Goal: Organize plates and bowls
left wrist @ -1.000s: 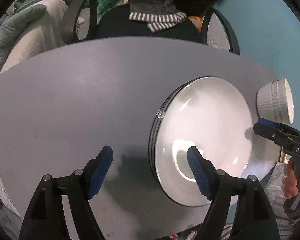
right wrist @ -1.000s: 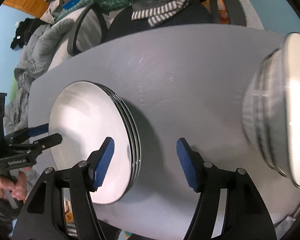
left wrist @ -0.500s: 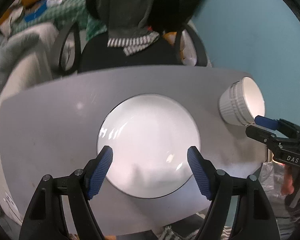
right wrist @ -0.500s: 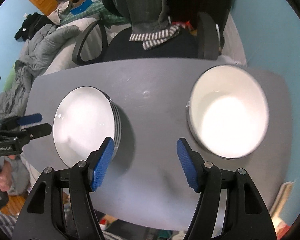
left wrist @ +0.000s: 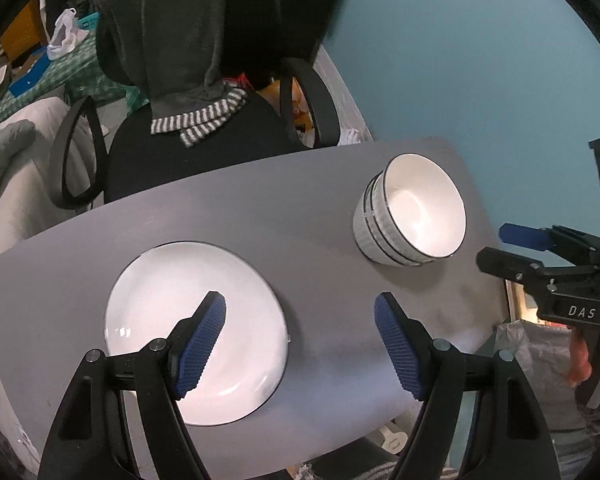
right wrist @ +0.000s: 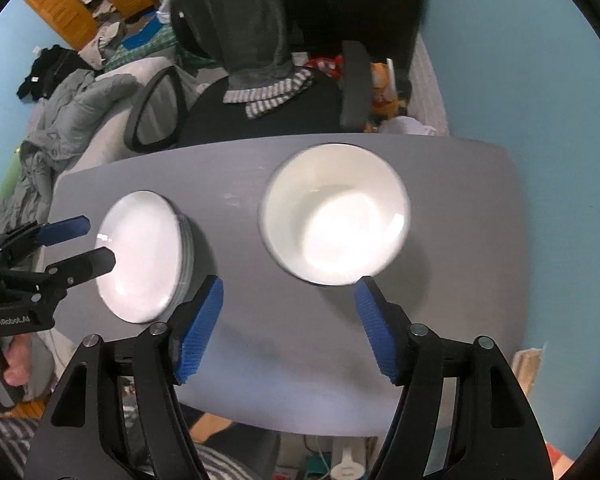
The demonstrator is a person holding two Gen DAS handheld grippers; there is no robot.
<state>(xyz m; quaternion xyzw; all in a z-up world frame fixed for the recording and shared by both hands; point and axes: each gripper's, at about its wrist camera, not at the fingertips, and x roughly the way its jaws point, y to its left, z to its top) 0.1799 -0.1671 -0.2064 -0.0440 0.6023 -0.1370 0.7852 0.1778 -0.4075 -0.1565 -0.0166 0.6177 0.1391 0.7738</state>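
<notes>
Stacked white plates (left wrist: pixel 196 336) lie flat, nested ribbed bowls (left wrist: pixel 410 216) mouth-up — left gripper (left wrist: pixel 300 346) and right gripper (right wrist: pixel 288 328) both spread wide, empty.

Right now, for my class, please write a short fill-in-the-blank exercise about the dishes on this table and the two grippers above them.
1. The stack of plates and the stack of bowls sit on a ____ table.
2. The jaws of the left gripper and of the right gripper are both ____.
3. Behind the table stands a black office ____.
4. The wall beside the table is painted ____.

Missing words: grey; open; chair; blue
</notes>
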